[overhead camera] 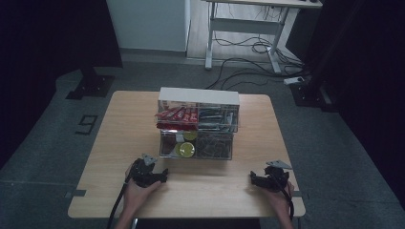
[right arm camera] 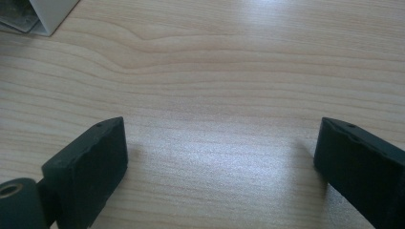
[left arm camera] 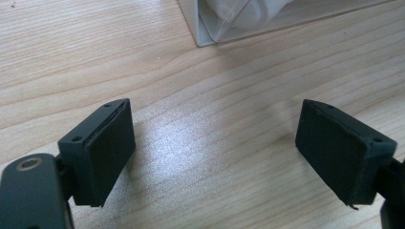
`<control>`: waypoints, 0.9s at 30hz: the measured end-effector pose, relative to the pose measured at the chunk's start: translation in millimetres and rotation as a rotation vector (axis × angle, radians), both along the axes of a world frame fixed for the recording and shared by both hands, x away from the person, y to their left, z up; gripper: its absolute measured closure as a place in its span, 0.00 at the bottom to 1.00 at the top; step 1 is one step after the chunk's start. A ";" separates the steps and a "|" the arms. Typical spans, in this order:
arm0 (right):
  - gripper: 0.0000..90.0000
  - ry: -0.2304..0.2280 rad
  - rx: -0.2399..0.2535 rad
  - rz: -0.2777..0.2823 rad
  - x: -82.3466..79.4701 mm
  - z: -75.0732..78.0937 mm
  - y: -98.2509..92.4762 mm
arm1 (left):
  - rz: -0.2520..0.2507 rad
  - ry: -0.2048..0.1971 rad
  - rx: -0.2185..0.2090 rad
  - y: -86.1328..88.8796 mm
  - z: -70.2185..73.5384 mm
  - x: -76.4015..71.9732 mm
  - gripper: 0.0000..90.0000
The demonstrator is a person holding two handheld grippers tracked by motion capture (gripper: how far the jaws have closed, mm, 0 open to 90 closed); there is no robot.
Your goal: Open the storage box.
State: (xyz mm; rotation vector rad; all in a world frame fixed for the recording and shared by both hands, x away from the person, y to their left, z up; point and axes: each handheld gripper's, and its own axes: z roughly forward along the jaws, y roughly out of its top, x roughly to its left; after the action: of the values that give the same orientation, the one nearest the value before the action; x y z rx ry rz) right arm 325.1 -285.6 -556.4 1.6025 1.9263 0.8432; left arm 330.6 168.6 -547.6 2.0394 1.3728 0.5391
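I see left gripper (overhead camera: 165, 175) and right gripper (overhead camera: 251, 179), flat black pads spread, nothing between, over pale grained wood table (overhead camera: 215, 191); clear boxy plastic organizer (overhead camera: 198, 124) far centre.

Lab or office: grey carpet, desk frame (overhead camera: 243, 36), floor cables (overhead camera: 248, 62), dark curtains.

Wooden table (overhead camera: 119, 143), grey carpet floor (overhead camera: 43, 148), white desk frame (overhead camera: 248, 21), floor cables (overhead camera: 243, 62)
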 end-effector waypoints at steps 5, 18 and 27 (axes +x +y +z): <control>0.08 -0.005 -0.001 -0.004 -1.1 0.3 -1.1 | 0.007 -0.004 -0.001 0.8 0.1 -3.1 0.17; 0.13 -0.018 0.000 0.008 -2.4 0.7 -0.6 | 0.007 -0.008 0.004 1.1 1.7 -7.6 0.22; 0.14 -0.017 0.003 0.014 -2.3 0.7 -1.0 | 0.029 -0.052 -0.051 11.6 21.4 -17.1 0.32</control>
State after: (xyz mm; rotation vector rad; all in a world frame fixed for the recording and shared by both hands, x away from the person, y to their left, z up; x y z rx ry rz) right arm 322.8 -286.5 -555.7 1.5806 1.9269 0.8636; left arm 313.5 180.2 -526.2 1.9550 1.3733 0.5602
